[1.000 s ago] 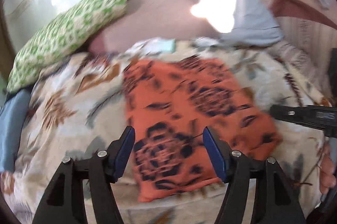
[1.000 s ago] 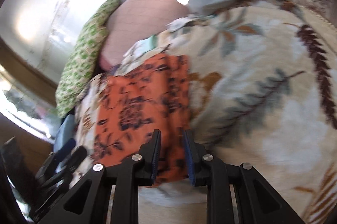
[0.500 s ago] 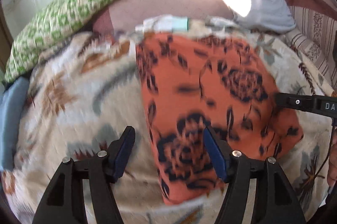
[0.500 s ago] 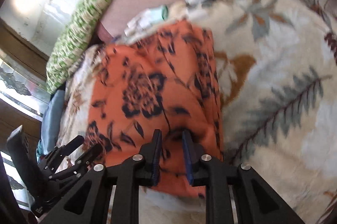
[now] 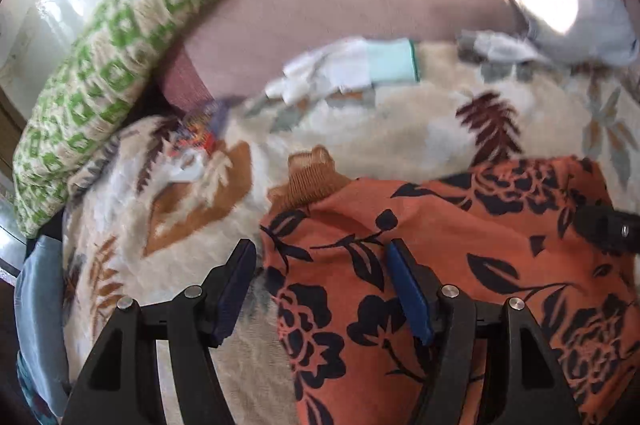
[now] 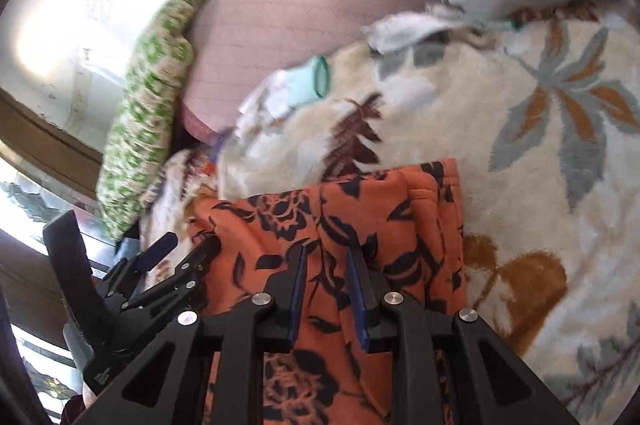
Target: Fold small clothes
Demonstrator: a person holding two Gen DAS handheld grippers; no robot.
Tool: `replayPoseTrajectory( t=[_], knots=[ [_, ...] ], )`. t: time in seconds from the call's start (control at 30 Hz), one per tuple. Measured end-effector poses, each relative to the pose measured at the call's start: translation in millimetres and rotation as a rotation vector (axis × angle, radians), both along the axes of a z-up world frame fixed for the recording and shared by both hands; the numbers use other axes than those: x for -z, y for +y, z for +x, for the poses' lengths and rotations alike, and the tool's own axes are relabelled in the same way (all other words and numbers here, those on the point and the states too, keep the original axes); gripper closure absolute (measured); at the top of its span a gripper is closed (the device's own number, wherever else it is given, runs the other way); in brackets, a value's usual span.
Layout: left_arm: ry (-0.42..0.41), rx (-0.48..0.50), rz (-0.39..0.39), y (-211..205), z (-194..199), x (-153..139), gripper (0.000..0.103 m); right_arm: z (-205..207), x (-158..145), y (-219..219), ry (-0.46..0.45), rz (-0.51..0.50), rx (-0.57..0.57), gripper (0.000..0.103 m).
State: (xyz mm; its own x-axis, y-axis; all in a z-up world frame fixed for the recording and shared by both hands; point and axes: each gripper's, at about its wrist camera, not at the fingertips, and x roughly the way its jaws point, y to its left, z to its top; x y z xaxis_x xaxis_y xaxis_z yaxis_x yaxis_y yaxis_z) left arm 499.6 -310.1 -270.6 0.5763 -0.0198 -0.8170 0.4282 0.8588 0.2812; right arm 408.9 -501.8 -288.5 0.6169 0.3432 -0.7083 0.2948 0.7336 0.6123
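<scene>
Left hand-held gripper (image 5: 322,287) pitched steeply down, jaws apart, straddling the left edge of the orange floral garment (image 5: 460,265) on the leaf-print blanket (image 5: 380,129); pads not pressing. Right hand-held gripper (image 6: 327,291) angled down, jaws narrow, a ridge of the same cloth between them; grip uncertain. Bare blanket lies beyond the far hem. Versus a second ago: garment sits lower in both views; green pillow (image 5: 120,65) larger.
</scene>
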Motion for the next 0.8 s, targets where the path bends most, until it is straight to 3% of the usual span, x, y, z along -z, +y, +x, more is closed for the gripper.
replayPoseTrajectory(
  t=[0.1, 0.23, 0.37, 0.5, 0.6, 0.73, 0.8],
  knots=[
    [0.005, -0.012, -0.028, 4.4, 0.8, 2.9, 0.033, 9.1, 11.5, -5.9, 0.025, -0.053, 0.023, 0.087],
    [0.030, -0.019, -0.081, 19.3, -11.8, -10.3, 0.034, 6.0, 4.3, -3.7, 0.023, -0.084, 0.027, 0.086],
    [-0.010, 0.000, -0.112, 41.1, -57.0, -32.8, 0.033, -19.9, -21.4, 4.7, 0.012, -0.203, 0.030, 0.082],
    [-0.076, 0.034, -0.091, 60.5, -115.9, -50.4, 0.020, -54.4, -45.8, 28.7, 0.023, -0.339, -0.009, 0.082],
    [-0.115, 0.035, -0.111, 77.2, -152.2, -62.1, 0.019, -74.2, -64.8, 53.4, 0.026, -0.473, -0.011, 0.082],
    [-0.113, -0.011, -0.192, 102.7, -183.6, -73.7, 0.018, -95.8, -82.1, 77.5, -0.004, -0.490, -0.006, 0.082],
    [-0.122, -0.027, -0.217, 110.1, -191.2, -73.4, 0.011, -106.8, -83.7, 92.2, -0.008, -0.522, -0.009, 0.082]
  ],
)
